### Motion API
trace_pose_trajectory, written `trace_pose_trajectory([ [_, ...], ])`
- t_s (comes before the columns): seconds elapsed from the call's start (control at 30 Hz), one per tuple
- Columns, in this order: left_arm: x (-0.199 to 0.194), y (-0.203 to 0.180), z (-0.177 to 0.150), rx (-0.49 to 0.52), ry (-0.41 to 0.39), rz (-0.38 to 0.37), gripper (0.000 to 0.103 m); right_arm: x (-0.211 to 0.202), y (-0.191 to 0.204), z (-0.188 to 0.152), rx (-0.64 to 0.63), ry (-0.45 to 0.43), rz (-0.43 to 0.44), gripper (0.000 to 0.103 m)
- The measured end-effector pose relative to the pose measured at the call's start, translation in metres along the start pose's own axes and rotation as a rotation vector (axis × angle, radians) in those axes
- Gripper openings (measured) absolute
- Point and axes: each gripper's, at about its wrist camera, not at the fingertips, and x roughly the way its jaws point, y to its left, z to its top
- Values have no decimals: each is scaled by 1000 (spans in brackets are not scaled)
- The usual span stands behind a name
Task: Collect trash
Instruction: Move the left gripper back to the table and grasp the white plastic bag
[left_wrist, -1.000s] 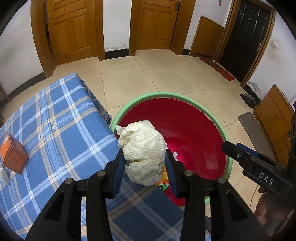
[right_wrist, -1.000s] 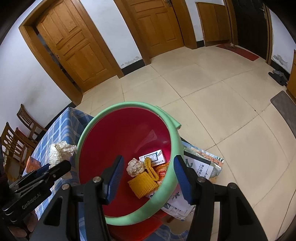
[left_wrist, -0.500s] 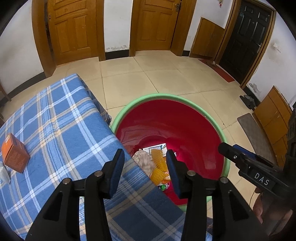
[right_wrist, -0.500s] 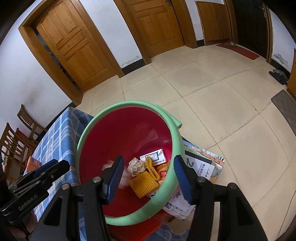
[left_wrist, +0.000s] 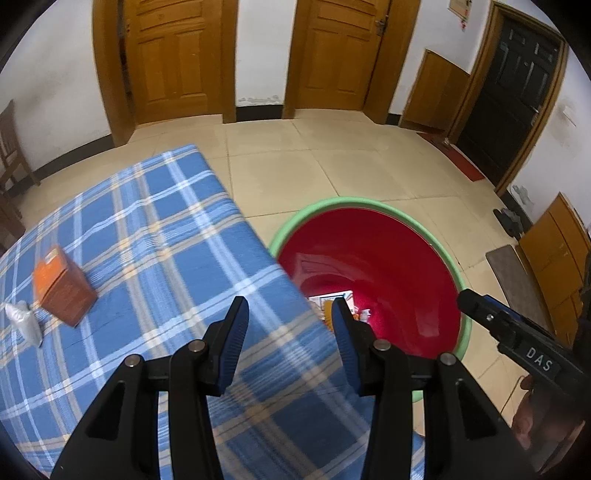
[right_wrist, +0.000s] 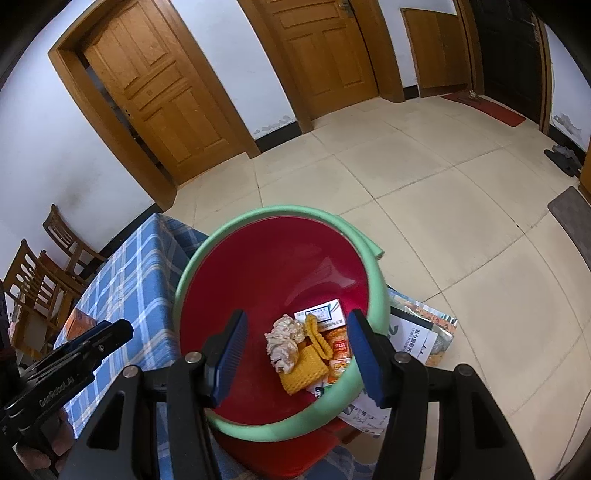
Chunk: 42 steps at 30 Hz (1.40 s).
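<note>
Fingers on my left gripper and right gripper both stand apart holding nothing, the red bin already has a crumpled wad and wrappers inside, and I judge 2 items left on the table: orange box, white scrap.

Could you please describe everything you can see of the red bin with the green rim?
The red bin is a round, glossy, plastic-looking tub whose lip is wrapped in a pale green foam-like tube with a loose end. It sits tilted beside the blue plaid table, partly over printed papers. Inside lie a crumpled wad, yellow waffle-textured pieces, snack wrappers and a white carton.
</note>
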Motion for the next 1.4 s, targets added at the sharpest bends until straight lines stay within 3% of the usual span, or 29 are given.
trace_pose_trajectory([
  [0.53, -34, 71, -8, -147, -51, 105, 47, -17, 42, -2, -65, -20, 51, 60],
  [1.07, -68, 177, -24, -322, -91, 235, 47, -19, 105, -12, -164, -11, 88, 62],
  [1.4, -51, 238, -29, -417, -63, 325, 54, 1, 148, -14, -229, 12, 112, 63],
])
